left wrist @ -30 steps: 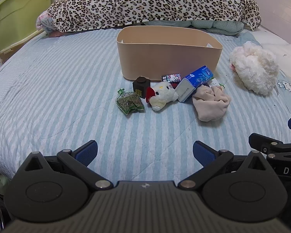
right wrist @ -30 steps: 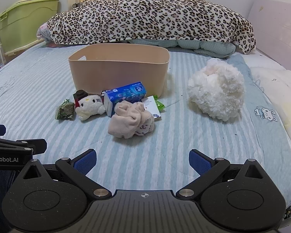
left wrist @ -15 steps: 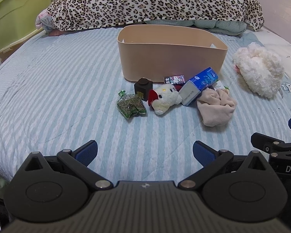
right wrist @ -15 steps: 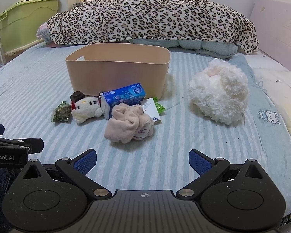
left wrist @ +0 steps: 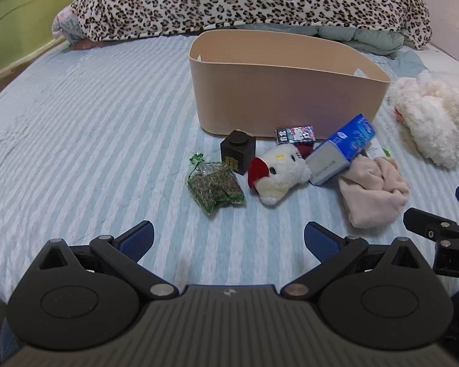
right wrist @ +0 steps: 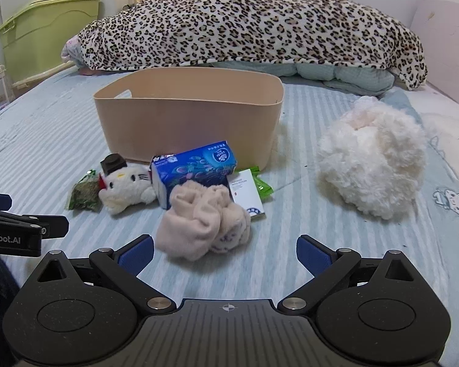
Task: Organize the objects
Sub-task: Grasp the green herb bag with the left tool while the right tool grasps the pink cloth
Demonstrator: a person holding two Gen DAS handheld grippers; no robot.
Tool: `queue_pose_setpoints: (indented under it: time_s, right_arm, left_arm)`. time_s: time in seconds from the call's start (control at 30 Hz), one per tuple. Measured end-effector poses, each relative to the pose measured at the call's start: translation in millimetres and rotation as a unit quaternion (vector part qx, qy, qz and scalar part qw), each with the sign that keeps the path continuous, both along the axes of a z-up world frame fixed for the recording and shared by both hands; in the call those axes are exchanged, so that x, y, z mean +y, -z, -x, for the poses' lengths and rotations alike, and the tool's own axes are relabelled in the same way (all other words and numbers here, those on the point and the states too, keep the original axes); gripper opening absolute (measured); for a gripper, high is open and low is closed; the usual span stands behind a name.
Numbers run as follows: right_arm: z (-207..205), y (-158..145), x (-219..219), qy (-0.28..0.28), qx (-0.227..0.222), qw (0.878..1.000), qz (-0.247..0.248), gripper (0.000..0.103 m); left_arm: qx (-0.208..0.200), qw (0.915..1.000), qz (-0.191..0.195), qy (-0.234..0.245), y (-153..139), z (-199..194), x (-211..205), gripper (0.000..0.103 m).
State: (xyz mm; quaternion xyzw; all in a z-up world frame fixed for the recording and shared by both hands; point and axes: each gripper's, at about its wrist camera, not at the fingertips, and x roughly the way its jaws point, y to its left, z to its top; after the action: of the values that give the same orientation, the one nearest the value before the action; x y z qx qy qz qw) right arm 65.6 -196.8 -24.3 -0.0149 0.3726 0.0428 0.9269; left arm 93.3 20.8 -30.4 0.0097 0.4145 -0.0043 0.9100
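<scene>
Both tongs are wide and empty: your left gripper [left wrist: 228, 237] and right gripper [right wrist: 225, 252] hover low over the striped bed [left wrist: 85, 128], nothing between the pads.

The clutter sits in a row in front of the beige bin [left wrist: 286, 91], none of it inside as far as the rim lets you see. The bin floor is hidden from both views, so treat "empty" as a guess.

From the left tongs: the green herb packet [left wrist: 214, 183] at 12 o'clock, nearest; the black cube jar [left wrist: 238, 152] just behind it, touching or nearly; the white cat plush [left wrist: 278, 172] at 1 o'clock; the blue box [left wrist: 342, 150] and the pink cloth [left wrist: 373, 192] at 2 o'clock, box end resting on the cloth.

From the right tongs: pink cloth [right wrist: 203, 221] is at 12 o'clock, just ahead of the fingertips, long axis running roughly 10-to-4 across your opening. Blue box [right wrist: 195, 168] lies behind it, touching, long axis left-right. The fluffy white toy [right wrist: 371, 165] is at 1–2 o'clock, well apart.

The call: the right hand is nearer the cloth, the left nearer the packet. For the cloth, drive straight ahead and close across its short side; the bin then lies at 11–12 o'clock behind it. The cloth will slump, so grab deep.
</scene>
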Motion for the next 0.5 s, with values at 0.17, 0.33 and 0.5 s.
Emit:
queue_pose_setpoints:
  time_s: [0.17,0.33,0.5]
  right_arm:
    - [-19.3,9.1,-1.4,0.002,0.007,1.0,-0.008,0.101]
    - [-33.0,15.9,-1.0,0.007,0.011,1.0,-0.018,0.1]
    - [-42.8,22.1,2.8,0.001,0.018,0.999,-0.03,0.097]
  left_arm:
    - [0.01,0.9999,0.013,-0.001,10.0,-21.9,5.7,0.103]
    - [0.012,0.9995,0.024,-0.016,19.3,-40.5,15.5,0.103]
    - [0.019,0.9996,0.019,-0.009,30.8,-55.2,24.1,0.103]
